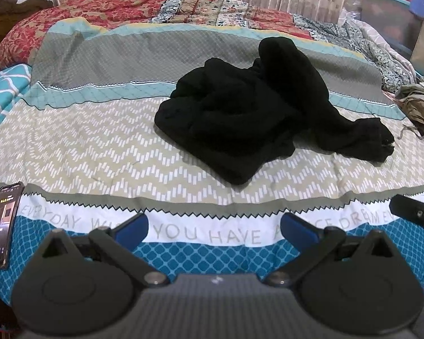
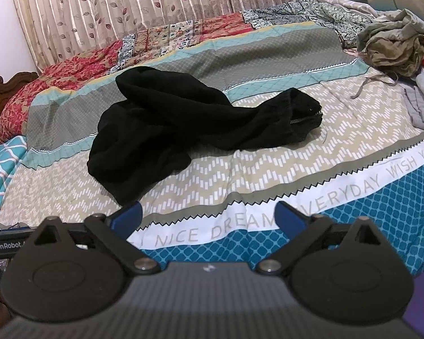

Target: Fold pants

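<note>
Black pants (image 1: pixel 240 118) lie crumpled mid-bed (image 1: pixel 99 147), soft matte fabric, one leg trailing out with a zipper at its end. Bedspread patterned with chevrons. Left hand-held gripper (image 1: pixel 214 226) and right hand-held gripper (image 2: pixel 209 217) both spread, empty, at the bed's near edge.

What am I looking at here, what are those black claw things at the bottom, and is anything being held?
Those are two hand-held grippers, one in each of a person's hands, each with a camera looking forward along its two blue-tipped fingers. One picture comes from the left gripper, the other from the right gripper. Both stand open and hold nothing. Ahead is a bed with a patterned bedsheet. A crumpled pair of black pants lies on it, not yet folded; the right view shows a zipper at one end. A phone rests at the bed's near left edge, and a pile of other clothes sits at the far right.
</note>
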